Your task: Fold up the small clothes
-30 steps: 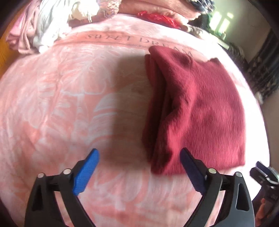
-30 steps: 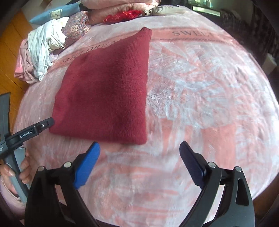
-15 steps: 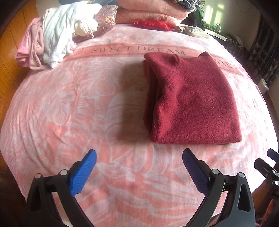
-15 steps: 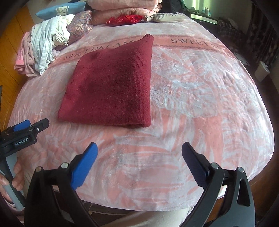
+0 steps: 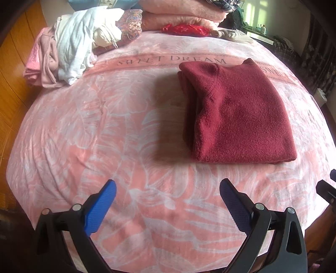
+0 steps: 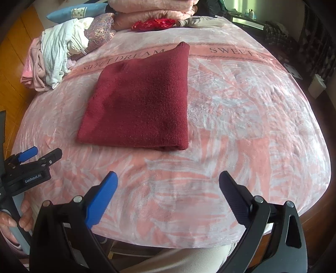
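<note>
Stretched across most of the scene, a pink blanket (image 5: pixel 117 130) with a pale leaf print and a band reading "SWEET DREAM". Heaped at its far left corner, a pile of pale clothes (image 5: pixel 69 54), white over pink. Stacked along the far edge, folded pink bedding (image 5: pixel 180 19), with a blue pillow (image 6: pixel 75 12) to its left and a red cloth (image 5: pixel 184 29) in front. Down the left side, orange wooden floor (image 5: pixel 14 88). At far right, a sunlit window (image 5: pixel 254 10) above a dark shelf with small bottles; below it, a dark patterned curtain (image 5: pixel 321 63).
</note>
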A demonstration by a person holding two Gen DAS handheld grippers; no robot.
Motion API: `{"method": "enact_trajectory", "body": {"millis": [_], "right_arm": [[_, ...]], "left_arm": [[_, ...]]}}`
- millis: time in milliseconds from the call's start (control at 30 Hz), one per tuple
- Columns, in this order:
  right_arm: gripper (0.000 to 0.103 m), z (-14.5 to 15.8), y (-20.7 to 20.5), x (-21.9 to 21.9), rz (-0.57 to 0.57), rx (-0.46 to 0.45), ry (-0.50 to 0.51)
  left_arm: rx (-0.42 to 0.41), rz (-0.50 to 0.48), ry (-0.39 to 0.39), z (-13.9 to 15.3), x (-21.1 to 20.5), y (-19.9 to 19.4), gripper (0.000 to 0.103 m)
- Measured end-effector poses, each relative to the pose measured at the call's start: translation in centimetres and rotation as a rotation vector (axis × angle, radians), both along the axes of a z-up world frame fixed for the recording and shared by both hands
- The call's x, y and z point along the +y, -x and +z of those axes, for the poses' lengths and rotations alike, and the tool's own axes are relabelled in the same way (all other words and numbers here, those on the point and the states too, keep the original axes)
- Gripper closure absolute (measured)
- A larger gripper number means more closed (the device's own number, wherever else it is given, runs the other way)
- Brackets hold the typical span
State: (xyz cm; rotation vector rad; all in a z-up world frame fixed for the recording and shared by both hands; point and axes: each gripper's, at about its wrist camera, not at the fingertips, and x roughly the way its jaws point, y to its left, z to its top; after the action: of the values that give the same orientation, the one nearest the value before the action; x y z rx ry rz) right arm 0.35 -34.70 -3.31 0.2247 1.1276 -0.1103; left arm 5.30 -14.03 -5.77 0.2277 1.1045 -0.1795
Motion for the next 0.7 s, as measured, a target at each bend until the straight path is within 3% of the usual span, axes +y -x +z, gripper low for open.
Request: {"method": "enact_trajectory", "body": {"millis": [700], "right_arm": [[0.006,-0.41,-0.41,0.18,0.002,0.002,-0.021]], "left_arm": [[-0.008,-0.018,-0.008,0.11,-0.01,0.13,0.004]]}}
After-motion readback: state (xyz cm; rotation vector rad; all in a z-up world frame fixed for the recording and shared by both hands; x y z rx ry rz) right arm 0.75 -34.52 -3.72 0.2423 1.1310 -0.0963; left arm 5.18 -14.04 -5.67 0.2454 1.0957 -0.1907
